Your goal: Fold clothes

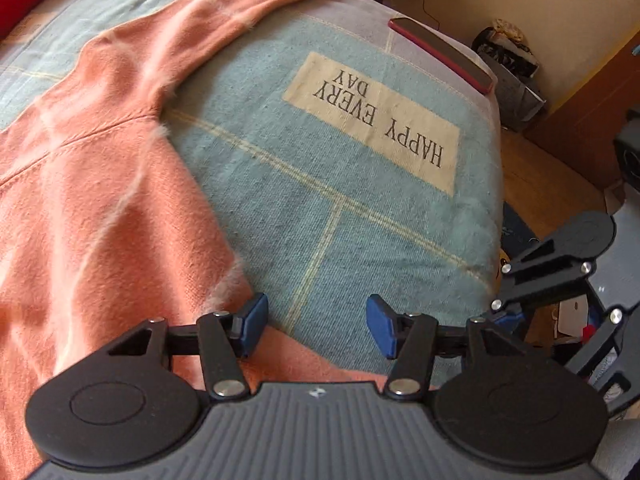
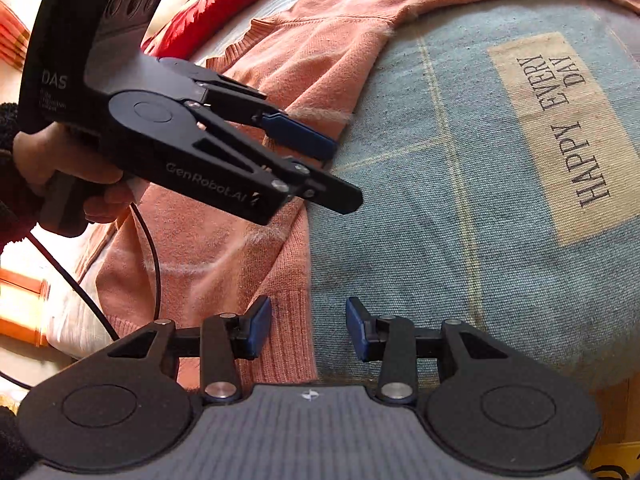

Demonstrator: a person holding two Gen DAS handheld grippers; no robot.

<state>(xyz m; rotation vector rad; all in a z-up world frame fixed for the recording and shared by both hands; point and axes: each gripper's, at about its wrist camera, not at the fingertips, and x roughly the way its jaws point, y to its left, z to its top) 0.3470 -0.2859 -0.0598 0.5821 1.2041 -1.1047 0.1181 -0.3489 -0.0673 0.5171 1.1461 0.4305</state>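
A salmon-pink sweater [image 1: 100, 200] lies spread flat on a blue bedspread [image 1: 340, 248], one sleeve [image 1: 224, 12] stretched toward the far edge. My left gripper [image 1: 318, 326] is open and straddles the sweater's side edge near the hem, its left pad over the knit and its right pad over the blanket. In the right wrist view a hand holds the left gripper [image 2: 340, 172] low over the sweater [image 2: 320, 60]. My right gripper [image 2: 308, 328] is open too, just above the ribbed hem corner [image 2: 292, 320]. Nothing is held between either pair of fingers.
A cream label reading HAPPY EVERY DAY [image 1: 372, 120] is sewn on the bedspread. A red phone [image 1: 440, 54] lies near the bed's far right edge. Red fabric [image 2: 224, 0] lies beyond the sweater's collar. A black cable [image 2: 152, 264] hangs over the sweater. Floor and clutter [image 1: 512, 68] lie right of the bed.
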